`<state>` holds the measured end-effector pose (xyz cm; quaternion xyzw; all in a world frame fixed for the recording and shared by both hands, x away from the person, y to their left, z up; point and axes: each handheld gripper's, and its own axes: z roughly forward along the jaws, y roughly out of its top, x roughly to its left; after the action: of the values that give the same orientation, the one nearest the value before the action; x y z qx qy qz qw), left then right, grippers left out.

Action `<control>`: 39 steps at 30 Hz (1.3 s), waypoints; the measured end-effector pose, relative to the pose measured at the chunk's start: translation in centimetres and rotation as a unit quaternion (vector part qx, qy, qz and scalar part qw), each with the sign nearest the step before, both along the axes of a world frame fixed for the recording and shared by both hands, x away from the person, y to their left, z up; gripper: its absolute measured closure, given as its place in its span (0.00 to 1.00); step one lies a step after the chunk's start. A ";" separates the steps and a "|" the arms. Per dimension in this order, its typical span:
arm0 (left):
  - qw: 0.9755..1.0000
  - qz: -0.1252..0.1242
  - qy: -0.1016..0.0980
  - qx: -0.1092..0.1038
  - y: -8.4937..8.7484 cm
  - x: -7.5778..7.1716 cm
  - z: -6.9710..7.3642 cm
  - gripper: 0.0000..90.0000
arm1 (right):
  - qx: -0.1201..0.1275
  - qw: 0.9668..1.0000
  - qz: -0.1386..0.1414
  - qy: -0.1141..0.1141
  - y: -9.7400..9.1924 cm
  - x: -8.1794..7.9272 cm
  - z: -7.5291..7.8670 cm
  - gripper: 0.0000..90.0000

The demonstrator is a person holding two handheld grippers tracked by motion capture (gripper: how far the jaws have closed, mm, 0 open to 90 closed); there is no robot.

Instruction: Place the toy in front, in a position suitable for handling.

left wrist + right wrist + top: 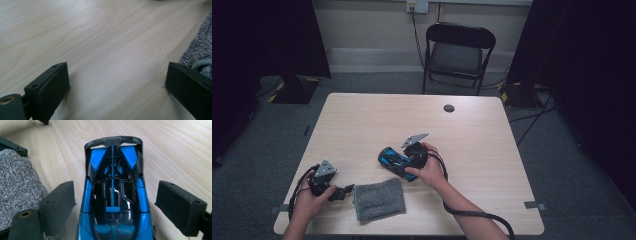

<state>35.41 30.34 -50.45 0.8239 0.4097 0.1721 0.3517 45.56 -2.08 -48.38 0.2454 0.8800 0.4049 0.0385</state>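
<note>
Worktop [472, 130] of pale wood carries everything, and most of its surface lies bare from the middle out to the 12 o'clock edge, where a small dark round cap [449, 108] sits; past that edge a black folding chair [457, 52] stands on the grey floor. Both forearms come in from the 6 o'clock edge. A grey knitted cloth [378, 198] lies folded near that edge, between the two hands. At about 1 o'clock from it, just beside its far corner, a blue and black toy car [396, 163] rests on the wood.

The right hand [429, 170] curls around the right gripper [398, 164], which points toward 9 o'clock over the car. In the right gripper view the jaws stand wide, one on each flank of the car's body [113, 195], with a gap showing on both sides; the cloth [17, 185] lies close on the left.

The left hand [309, 197] holds the left gripper [346, 191] low near the 7 o'clock corner, aimed at 3 o'clock toward the cloth. Its jaws are spread wide over bare wood [105, 50], the right one at the cloth's edge [200, 47]; whether they touch I cannot tell.
</note>
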 end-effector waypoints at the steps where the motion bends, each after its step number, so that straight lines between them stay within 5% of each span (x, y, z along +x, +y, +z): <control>1: 1.000 0.000 0.000 0.000 0.0 0.0 0.0 0.05 | -0.002 1.000 -0.001 0.001 0.2 0.0 -0.2 0.16; 26: 1.000 0.000 0.000 0.000 0.0 0.0 0.0 0.05 | -0.020 1.000 -0.003 -0.016 1.0 -0.3 -1.6 0.20; 33: 1.000 0.000 0.000 0.000 0.0 0.0 0.0 0.05 | -0.030 0.998 0.000 -0.055 1.1 -0.9 -2.0 0.23; 39: 1.000 0.000 0.000 0.000 0.0 0.0 0.0 0.05 | -0.026 0.998 -0.006 -0.058 1.0 -1.1 -2.0 0.28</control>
<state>35.41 30.33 -50.45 0.8239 0.4098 0.1720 0.3516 44.45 -1.07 -50.40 0.2261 0.8850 0.3951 0.0982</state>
